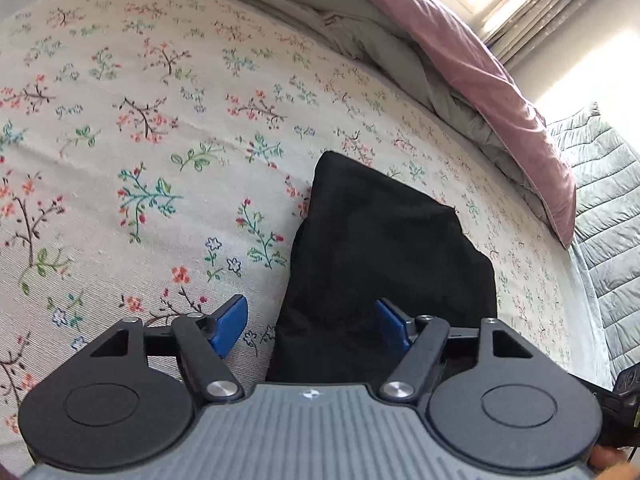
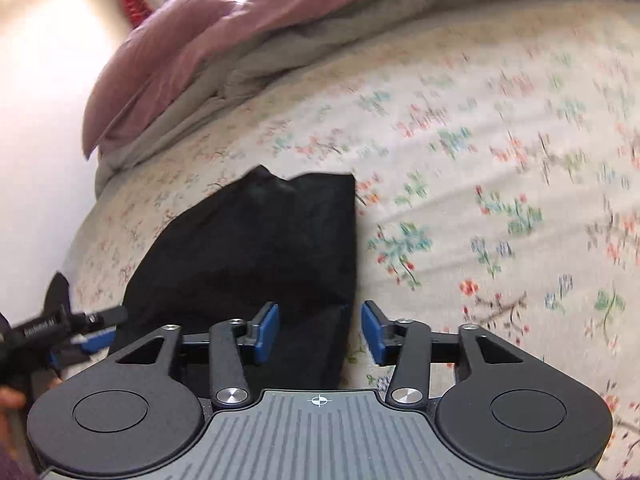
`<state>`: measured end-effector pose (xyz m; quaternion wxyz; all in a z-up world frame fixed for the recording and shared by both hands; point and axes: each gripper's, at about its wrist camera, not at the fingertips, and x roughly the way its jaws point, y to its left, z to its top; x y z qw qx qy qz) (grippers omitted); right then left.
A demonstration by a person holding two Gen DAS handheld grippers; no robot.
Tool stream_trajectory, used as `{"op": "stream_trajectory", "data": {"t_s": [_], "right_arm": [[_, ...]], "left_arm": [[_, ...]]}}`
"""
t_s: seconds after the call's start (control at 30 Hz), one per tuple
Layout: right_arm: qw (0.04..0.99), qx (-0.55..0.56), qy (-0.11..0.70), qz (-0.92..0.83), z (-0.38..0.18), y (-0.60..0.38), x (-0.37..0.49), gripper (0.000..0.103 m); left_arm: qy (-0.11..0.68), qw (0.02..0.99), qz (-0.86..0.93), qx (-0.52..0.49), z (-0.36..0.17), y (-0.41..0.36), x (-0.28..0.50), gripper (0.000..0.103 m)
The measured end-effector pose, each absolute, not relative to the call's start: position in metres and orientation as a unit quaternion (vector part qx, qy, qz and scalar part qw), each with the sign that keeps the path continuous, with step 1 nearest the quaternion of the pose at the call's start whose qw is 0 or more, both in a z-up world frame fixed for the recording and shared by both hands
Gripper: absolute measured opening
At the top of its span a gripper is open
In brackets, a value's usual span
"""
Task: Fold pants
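Note:
Black pants (image 1: 384, 264) lie folded in a compact stack on the flowered bedspread (image 1: 160, 120). My left gripper (image 1: 310, 322) is open, its blue pads (image 1: 232, 320) straddling the stack's near left edge, with nothing held. In the right wrist view the same pants (image 2: 256, 256) lie ahead. My right gripper (image 2: 320, 330) is open over the stack's near right edge, with nothing between the pads. The left gripper (image 2: 80, 330) shows at the left edge of the right wrist view.
A pink duvet (image 1: 460, 40) and grey bedding (image 1: 380, 36) are bunched along the far side of the bed. A quilted grey cover (image 1: 608, 208) hangs past the bed's right edge. The flowered bedspread (image 2: 500, 180) stretches to the right of the pants.

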<state>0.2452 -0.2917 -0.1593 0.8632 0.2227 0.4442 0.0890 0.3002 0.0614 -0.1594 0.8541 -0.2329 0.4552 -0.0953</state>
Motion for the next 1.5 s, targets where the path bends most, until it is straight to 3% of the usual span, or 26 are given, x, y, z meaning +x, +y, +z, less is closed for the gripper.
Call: {"op": "stream_trajectory", "data": {"t_s": [0.37,0.43,0.53,0.6,0.77,1.03,1.23,1.4,1.5], "right_arm": [[0.824,0.303,0.463,0.124,-0.19,-0.291,0.257,0.051],[0.836,0.278,0.457,0.126,-0.189,-0.282,0.257,0.048],[0.861,0.207,0.45,0.114,-0.18,-0.265,0.257,0.027],[0.877,0.175,0.435,0.108,-0.171,-0.261,0.257,0.015],[0.913,0.118,0.38,0.09,-0.142,-0.265,0.257,0.008],[0.94,0.101,0.322,0.055,-0.119,-0.307,0.268,0.008],[0.922,0.102,0.372,0.011,-0.163,-0.319,0.291,0.019],[0.924,0.119,0.365,0.0,-0.152,-0.323,0.285,0.02],[0.925,0.134,0.355,-0.002,-0.142,-0.327,0.279,0.023]], "left_arm": [[0.458,0.853,-0.123,-0.219,-0.17,0.037,0.311,0.083],[0.447,0.862,-0.116,-0.209,-0.169,0.035,0.31,0.071],[0.423,0.875,-0.122,-0.202,-0.165,0.035,0.308,0.043],[0.41,0.875,-0.135,-0.22,-0.16,0.035,0.309,0.031],[0.367,0.889,-0.162,-0.221,-0.151,0.003,0.31,0.022],[0.344,0.896,-0.165,-0.228,-0.156,-0.043,0.324,0.019],[0.354,0.903,-0.144,-0.197,-0.169,-0.053,0.332,0.026],[0.361,0.896,-0.135,-0.223,-0.166,-0.04,0.328,0.032],[0.353,0.897,-0.131,-0.232,-0.155,-0.035,0.321,0.043]]}}
